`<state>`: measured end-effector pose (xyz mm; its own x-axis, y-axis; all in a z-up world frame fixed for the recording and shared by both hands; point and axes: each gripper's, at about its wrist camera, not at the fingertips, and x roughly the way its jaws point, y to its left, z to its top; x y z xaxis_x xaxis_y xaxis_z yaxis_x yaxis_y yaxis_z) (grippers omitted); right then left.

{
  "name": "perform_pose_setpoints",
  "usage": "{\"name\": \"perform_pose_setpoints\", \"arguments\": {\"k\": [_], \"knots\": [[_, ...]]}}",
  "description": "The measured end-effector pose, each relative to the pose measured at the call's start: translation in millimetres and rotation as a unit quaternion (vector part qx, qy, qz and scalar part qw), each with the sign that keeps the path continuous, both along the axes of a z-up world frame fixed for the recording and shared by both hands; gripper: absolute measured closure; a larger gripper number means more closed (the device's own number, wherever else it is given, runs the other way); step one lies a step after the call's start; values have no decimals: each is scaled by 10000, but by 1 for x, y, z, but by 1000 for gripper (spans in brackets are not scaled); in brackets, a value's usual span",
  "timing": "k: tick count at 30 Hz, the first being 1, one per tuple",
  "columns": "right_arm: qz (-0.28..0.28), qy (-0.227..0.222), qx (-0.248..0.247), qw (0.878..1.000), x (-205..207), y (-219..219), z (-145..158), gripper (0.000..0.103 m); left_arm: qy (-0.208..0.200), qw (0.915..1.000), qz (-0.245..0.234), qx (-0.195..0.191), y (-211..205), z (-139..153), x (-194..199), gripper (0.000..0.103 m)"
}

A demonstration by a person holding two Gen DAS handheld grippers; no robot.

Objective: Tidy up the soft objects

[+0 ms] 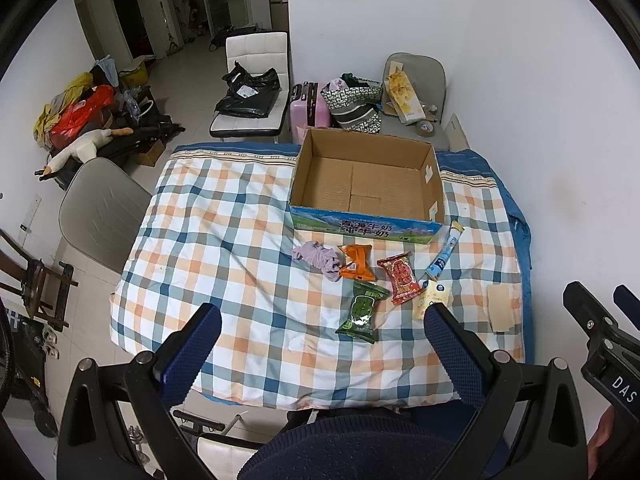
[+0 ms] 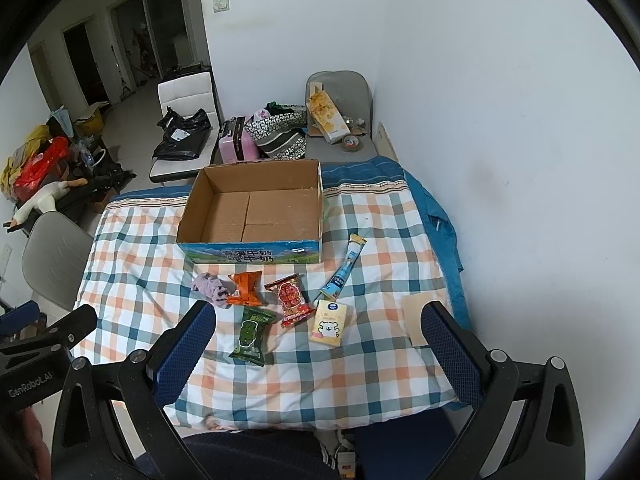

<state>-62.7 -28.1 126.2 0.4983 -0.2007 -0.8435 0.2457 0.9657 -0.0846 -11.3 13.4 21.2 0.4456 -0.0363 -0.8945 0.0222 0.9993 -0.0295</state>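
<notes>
An open cardboard box (image 1: 366, 222) (image 2: 252, 250) stands on the checked cloth, and nothing shows inside it. In front of it lie a crumpled purple cloth (image 1: 317, 259) (image 2: 212, 285), an orange packet (image 1: 357, 262) (image 2: 246, 289), a red packet (image 1: 402, 278) (image 2: 291, 299), a green packet (image 1: 362, 312) (image 2: 251, 335), a blue stick sachet (image 1: 444, 251) (image 2: 344, 267) and a pale yellow tissue pack (image 2: 329, 323) (image 1: 434, 300). My left gripper (image 1: 324, 354) is open and empty above the near edge. My right gripper (image 2: 318, 354) is open and empty beside it.
A beige card (image 1: 500, 308) (image 2: 414, 320) lies on the cloth at the right. A white wall stands close on the right. Grey chairs (image 1: 100, 208) stand left and behind the table. A pink suitcase (image 1: 306, 110) and bags stand beyond the box.
</notes>
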Motion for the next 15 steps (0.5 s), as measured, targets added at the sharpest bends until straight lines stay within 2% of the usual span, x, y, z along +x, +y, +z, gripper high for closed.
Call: {"name": "perform_pose_setpoints", "arguments": {"k": [3, 6, 12, 15], "knots": [[-27, 39, 70, 10000, 4, -2, -4, 0, -13, 10000, 7, 16, 1, -2, 0, 0], [-108, 149, 154, 9997, 9, -8, -22, 0, 31, 10000, 36, -27, 1, -13, 6, 0], [-306, 647, 435, 9965, 41, -35, -93, 0, 561, 9983, 2, -182, -9, -79, 42, 0], [-427, 989, 525, 9928, 59, -53, -142, 0, 946, 9952, -164, -165, -24, -128, 71, 0]]}}
